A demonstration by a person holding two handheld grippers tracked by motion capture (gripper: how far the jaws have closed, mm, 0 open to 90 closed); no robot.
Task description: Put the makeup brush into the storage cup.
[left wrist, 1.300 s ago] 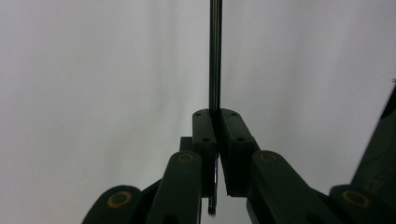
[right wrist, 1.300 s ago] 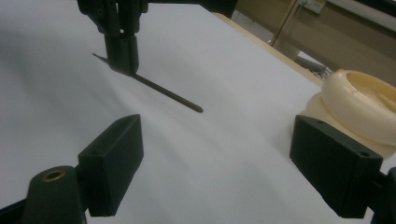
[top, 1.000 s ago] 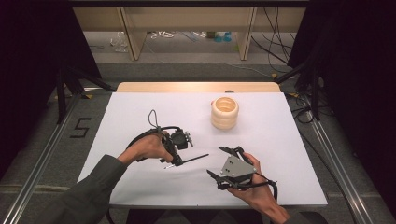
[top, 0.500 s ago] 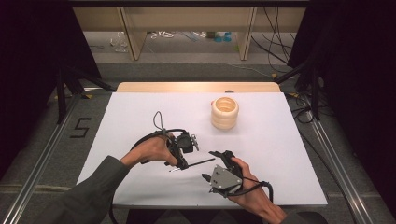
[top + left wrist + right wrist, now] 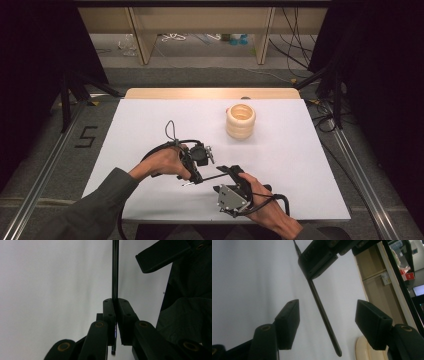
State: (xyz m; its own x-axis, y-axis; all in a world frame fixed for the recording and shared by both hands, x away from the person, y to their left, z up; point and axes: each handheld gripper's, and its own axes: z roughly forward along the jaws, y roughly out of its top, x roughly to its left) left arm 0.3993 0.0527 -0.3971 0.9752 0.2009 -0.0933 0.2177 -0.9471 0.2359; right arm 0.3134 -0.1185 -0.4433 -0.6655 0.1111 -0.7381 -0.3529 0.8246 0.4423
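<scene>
A thin black rod point(image 5: 212, 176) is pinched near one end by my left gripper point(image 5: 196, 175), whose jaws are shut on it low over the white table point(image 5: 150, 125). In the left gripper view the rod point(image 5: 115, 270) rises straight out of the shut left gripper point(image 5: 116, 302). My right gripper point(image 5: 229, 171) faces it from the right. In the right gripper view the rod point(image 5: 324, 320) hangs free between the two fingertips of the right gripper point(image 5: 327, 308), which touch nothing. These jaws have just been closing around it.
A stack of cream rings point(image 5: 240, 121) stands on the table beyond both grippers, its edge showing low in the right gripper view as the cream stack point(image 5: 362, 350). A cable point(image 5: 170, 131) loops off the left gripper. The wooden table edge point(image 5: 210, 93) runs along the far side.
My right gripper has moved left toward the left gripper, and its jaws have narrowed around the rod's free end. The left gripper has kept its grip and barely shifted.
</scene>
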